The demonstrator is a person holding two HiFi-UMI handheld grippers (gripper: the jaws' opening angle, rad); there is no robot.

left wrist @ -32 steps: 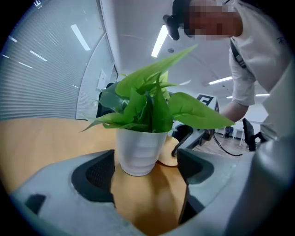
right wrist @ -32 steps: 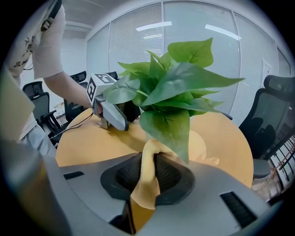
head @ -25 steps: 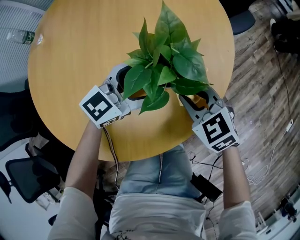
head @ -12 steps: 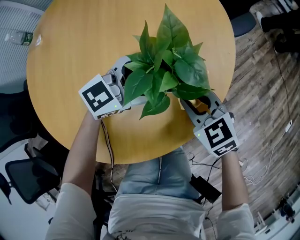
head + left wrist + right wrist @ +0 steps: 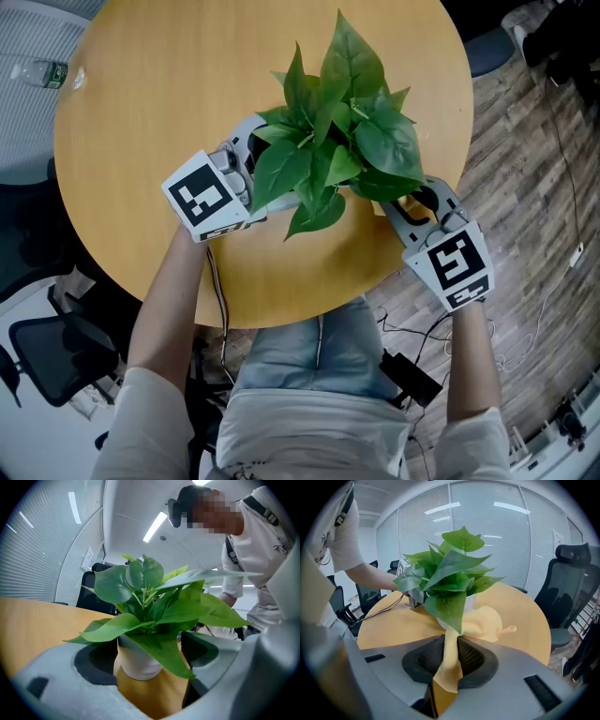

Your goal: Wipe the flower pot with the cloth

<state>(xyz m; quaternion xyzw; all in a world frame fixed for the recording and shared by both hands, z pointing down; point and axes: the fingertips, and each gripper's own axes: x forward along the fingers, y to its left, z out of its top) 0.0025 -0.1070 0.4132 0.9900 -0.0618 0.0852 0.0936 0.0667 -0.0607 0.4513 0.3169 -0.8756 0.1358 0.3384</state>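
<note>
A leafy green plant (image 5: 337, 131) stands in a white flower pot (image 5: 138, 660) near the front of the round wooden table (image 5: 141, 112). In the head view the leaves hide the pot. My left gripper (image 5: 255, 173) is open, with its jaws on either side of the pot. The pot leans toward the left pad (image 5: 96, 663), and a leaf covers the gap on the right. My right gripper (image 5: 447, 663) is shut on a yellow cloth (image 5: 483, 620). The cloth runs forward from the jaws and bunches against the pot's side. That gripper (image 5: 403, 202) sits at the plant's right.
A plastic bottle (image 5: 37, 72) lies beyond the table's left edge. Black office chairs (image 5: 569, 588) stand around, and one (image 5: 56, 352) is at my lower left. Cables (image 5: 525, 309) trail over the wooden floor on the right. The table's front edge (image 5: 309, 314) is close to my body.
The right gripper has moved right and slightly back with the cloth. The left gripper and the plant have shifted a little up and to the right.
</note>
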